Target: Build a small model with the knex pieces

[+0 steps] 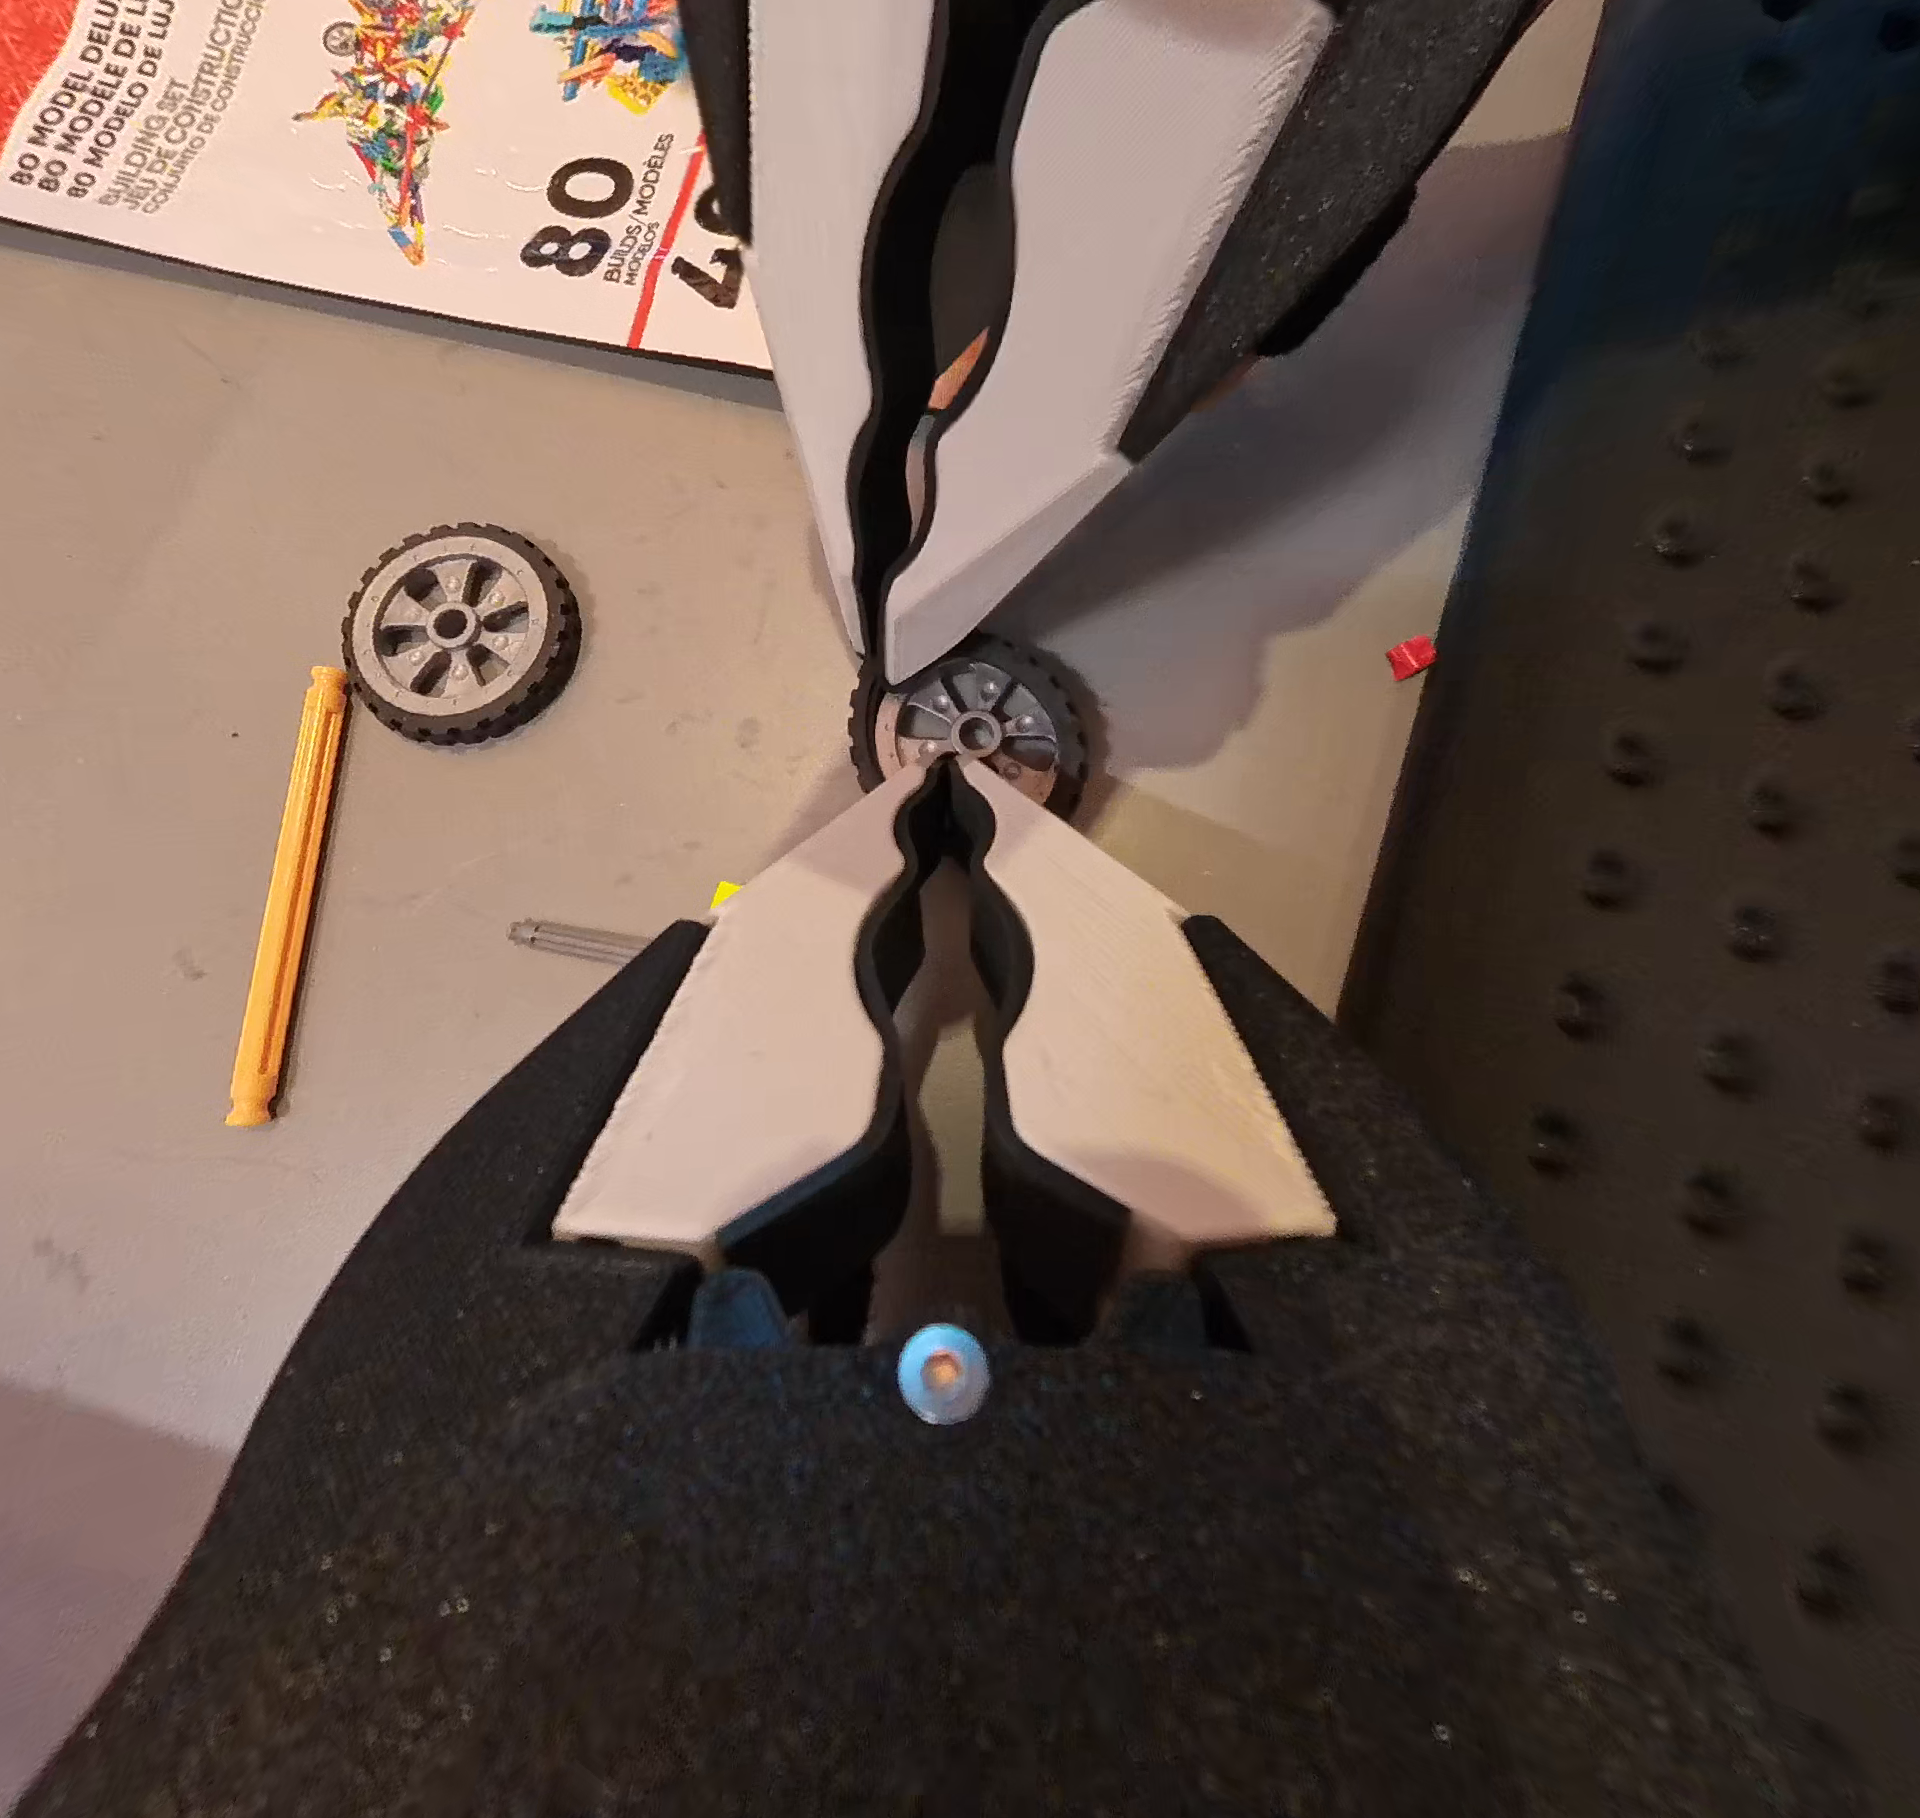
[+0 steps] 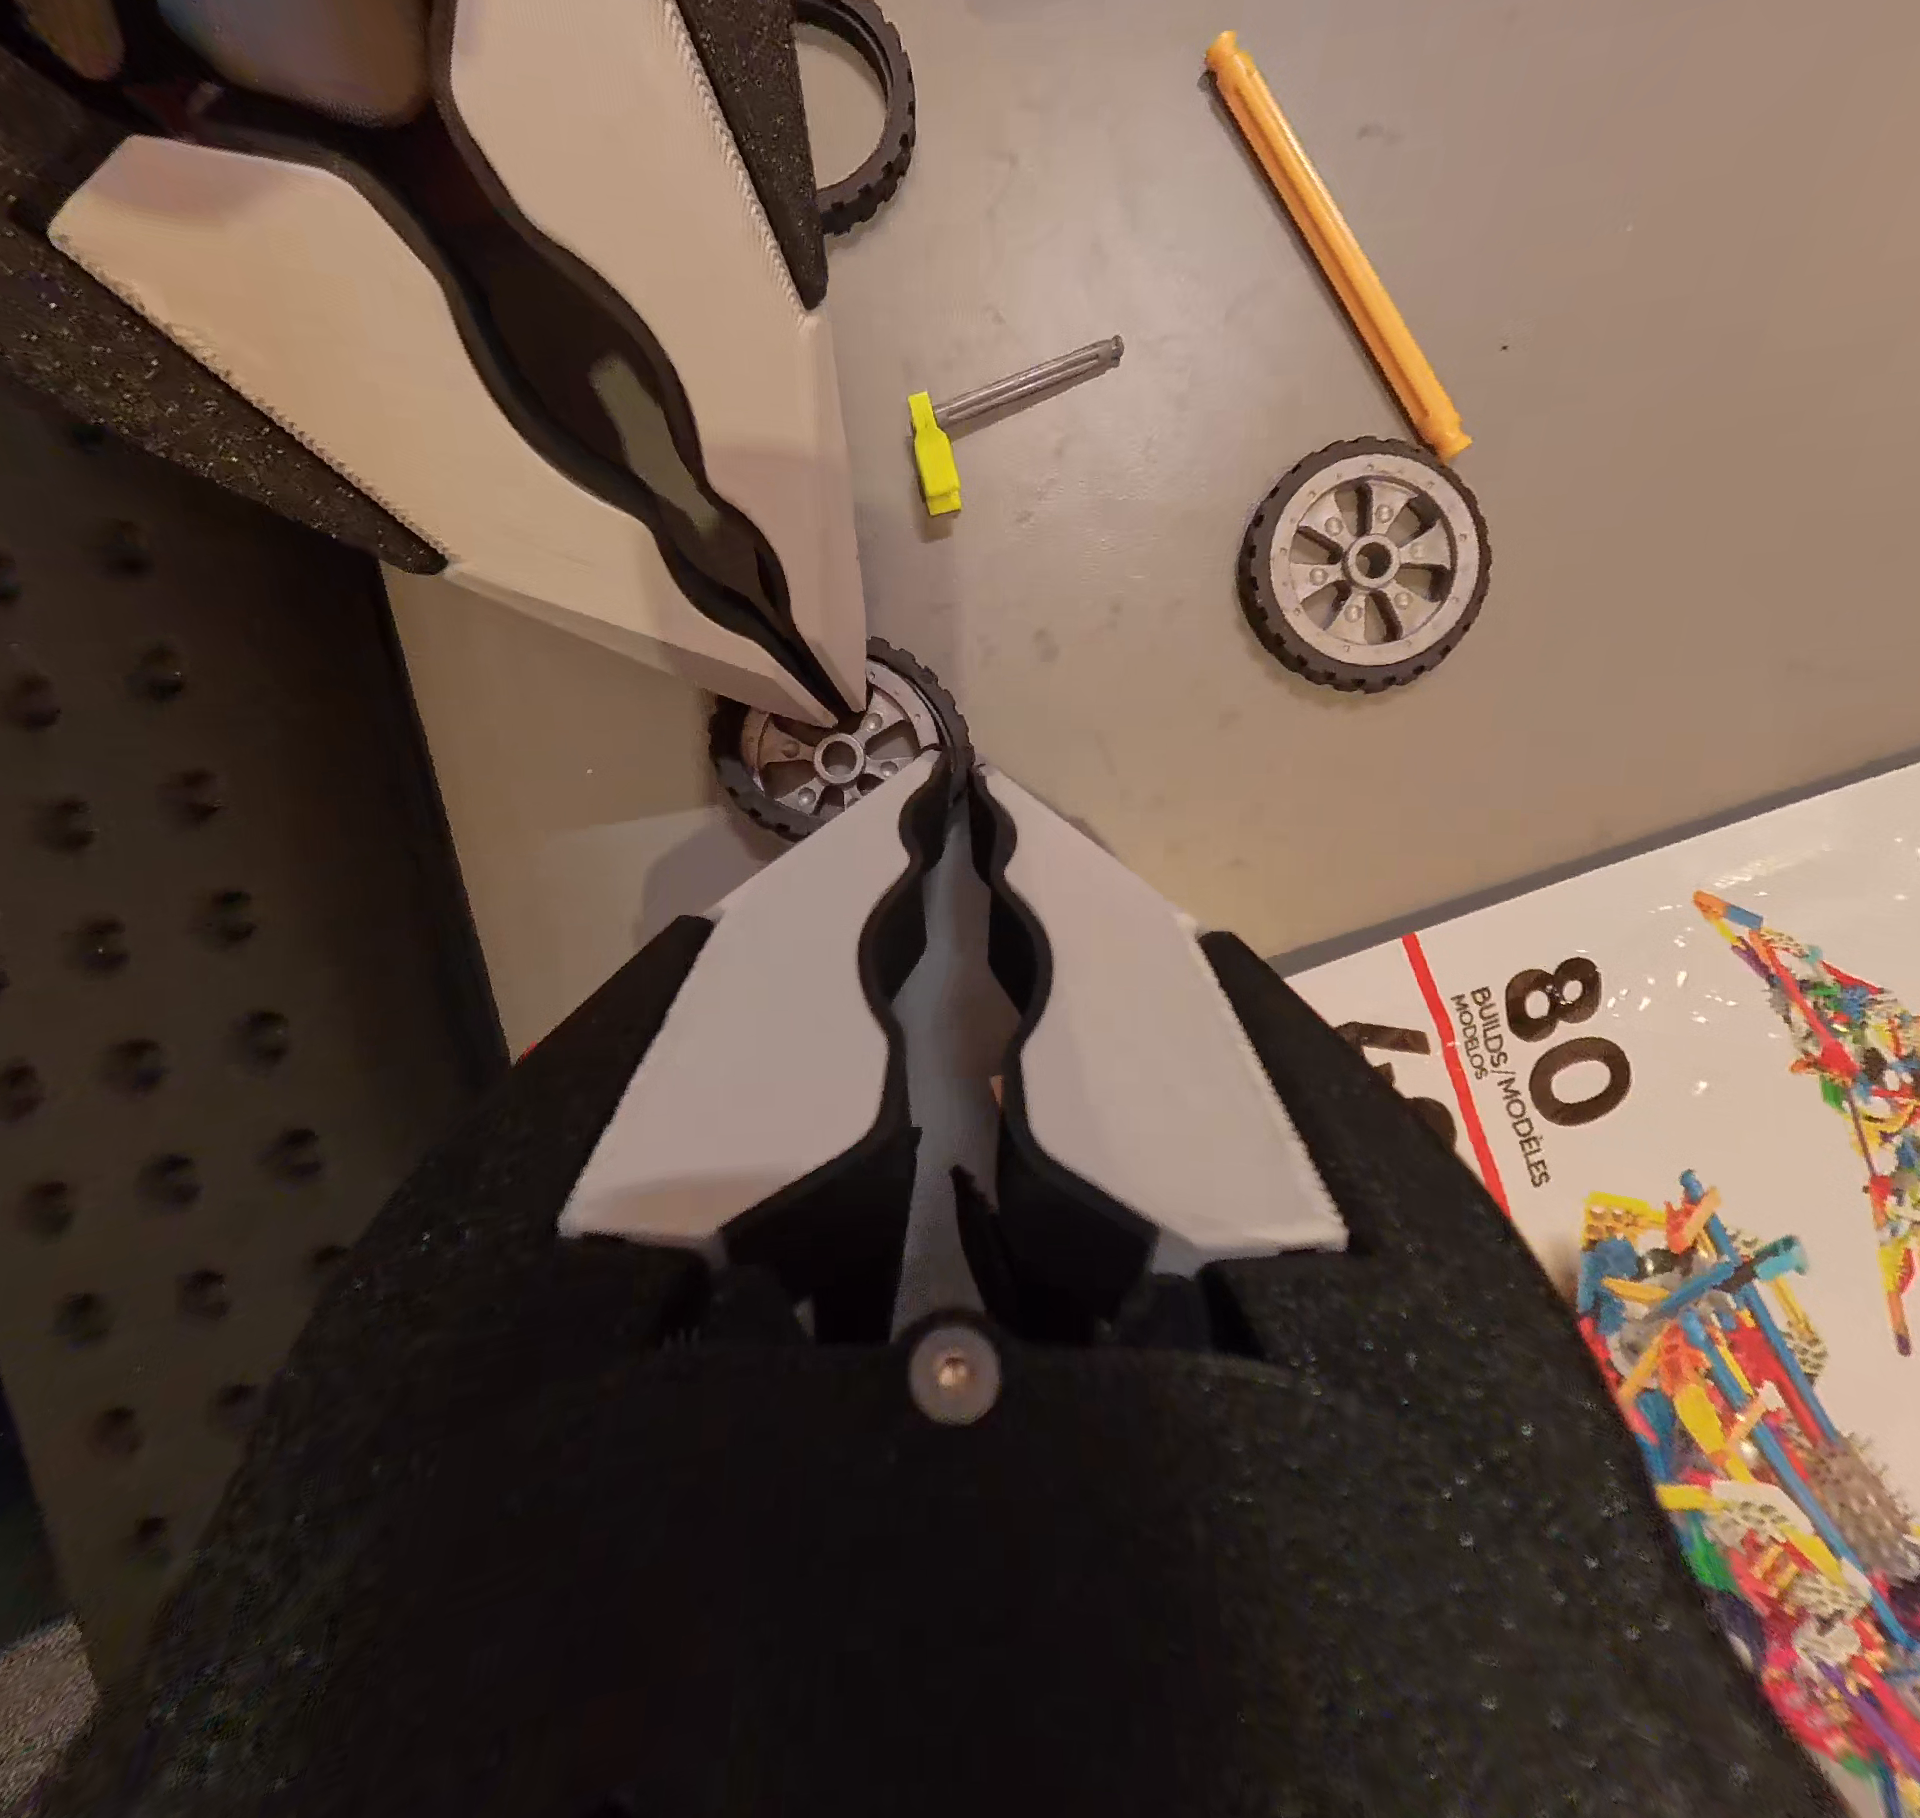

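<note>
Closest in the left wrist view is the left tool (image 1: 940, 781). Its jaws are drawn almost together, and the tips nip the near edge of a wheel (image 1: 971, 729) that lies flat on the worktop (image 1: 156, 521). The right tool (image 2: 956, 781) comes in from the far side, equally close to shut. In its own view its tips seem to straddle the rubber at the wheel's right edge. I judge that the two opposed pinches keep the wheel from sliding or turning under either one.

From left to right in the left wrist view:
- A printed box (image 1: 312, 106) lies flat at the far left corner, clear of the tools.
- A yellow rod (image 1: 291, 885) lies with its far end just beside a second wheel (image 1: 462, 630), which rests hub up, well apart from the gripped one.
- A grey rod (image 1: 571, 937) sticks out from behind the left tool.
- The gripped wheel comes next, near a dark dimpled mat (image 1: 1714, 833).
- A small red piece (image 1: 1410, 656) sits at the mat's edge.

The right wrist view shows two things that the tool hides from the other camera. A bare tyre (image 2: 862, 106) lies beyond the left tool, and a green clip (image 2: 935, 454) sits on the grey rod's end. The loose parts lie spread singly, so each looks easy to reach by itself.
</note>
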Demonstrator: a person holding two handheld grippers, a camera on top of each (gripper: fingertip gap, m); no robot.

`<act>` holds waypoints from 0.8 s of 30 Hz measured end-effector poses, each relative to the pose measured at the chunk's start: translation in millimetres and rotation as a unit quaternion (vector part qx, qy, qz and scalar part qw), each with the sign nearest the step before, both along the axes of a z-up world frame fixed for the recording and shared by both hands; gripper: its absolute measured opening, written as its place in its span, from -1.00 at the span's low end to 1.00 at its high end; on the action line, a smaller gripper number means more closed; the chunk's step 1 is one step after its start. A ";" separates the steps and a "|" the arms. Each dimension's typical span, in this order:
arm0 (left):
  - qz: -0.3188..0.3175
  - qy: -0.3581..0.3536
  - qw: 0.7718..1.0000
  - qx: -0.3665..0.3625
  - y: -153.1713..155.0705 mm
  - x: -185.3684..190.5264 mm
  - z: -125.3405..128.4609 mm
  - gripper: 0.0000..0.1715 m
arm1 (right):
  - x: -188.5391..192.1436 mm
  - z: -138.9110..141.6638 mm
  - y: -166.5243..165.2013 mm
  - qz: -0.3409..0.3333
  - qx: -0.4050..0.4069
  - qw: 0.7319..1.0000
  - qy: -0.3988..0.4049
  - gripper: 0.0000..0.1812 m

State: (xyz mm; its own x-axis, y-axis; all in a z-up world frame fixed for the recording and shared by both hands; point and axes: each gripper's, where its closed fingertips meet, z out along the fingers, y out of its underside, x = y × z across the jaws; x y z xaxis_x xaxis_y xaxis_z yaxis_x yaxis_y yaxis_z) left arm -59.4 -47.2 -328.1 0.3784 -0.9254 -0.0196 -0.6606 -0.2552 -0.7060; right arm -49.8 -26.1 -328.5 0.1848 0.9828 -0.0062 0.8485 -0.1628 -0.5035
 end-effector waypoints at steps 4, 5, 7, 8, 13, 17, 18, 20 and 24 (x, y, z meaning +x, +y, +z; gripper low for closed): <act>-0.003 0.008 1.000 0.013 -0.9 0.8 -0.5 -1.00 | 1.3 -1.1 0.3 0.000 -0.001 1.000 -0.020 -0.97; -0.004 0.011 1.000 0.017 -1.2 0.8 -0.6 -1.00 | 1.7 -1.7 0.2 -0.002 -0.008 1.000 -0.017 -0.97; -0.005 0.014 1.000 0.022 -1.4 0.9 -0.7 -1.00 | 2.0 -2.6 0.1 0.000 -0.016 1.000 -0.012 -0.97; -0.006 0.013 1.000 0.021 -1.5 1.0 -0.7 -1.00 | 1.9 -2.9 -0.1 0.000 -0.021 1.000 -0.007 -0.97; -0.006 0.019 0.999 0.029 -1.4 1.2 -0.7 -1.00 | 0.6 -2.3 0.4 -0.009 -0.011 1.000 0.019 -0.97; -0.010 0.019 0.999 0.029 -3.7 4.4 -0.6 -1.00 | 9.0 0.3 -7.7 -0.005 -0.003 1.000 0.012 -0.96; -0.011 0.021 0.999 0.027 -3.6 4.7 -0.6 -1.00 | 9.9 0.0 -8.9 -0.004 -0.001 1.000 0.006 -0.96; -0.012 0.022 0.999 0.028 -4.1 5.4 -0.6 -1.00 | 11.6 0.1 -11.0 0.005 -0.001 1.000 -0.007 -0.96; -0.007 0.024 0.999 0.029 -4.8 6.5 -0.6 -1.00 | 14.6 0.9 -14.0 0.010 -0.022 1.000 -0.019 -0.95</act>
State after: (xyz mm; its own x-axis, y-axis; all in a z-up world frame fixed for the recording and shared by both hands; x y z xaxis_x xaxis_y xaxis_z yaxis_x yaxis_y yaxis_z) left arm -52.9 -52.0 -328.7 0.3619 -0.9277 -0.0914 -0.6970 -0.2042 -0.6874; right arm -35.2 -40.2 -327.6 0.1655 0.9852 -0.0436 0.8699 -0.1666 -0.4642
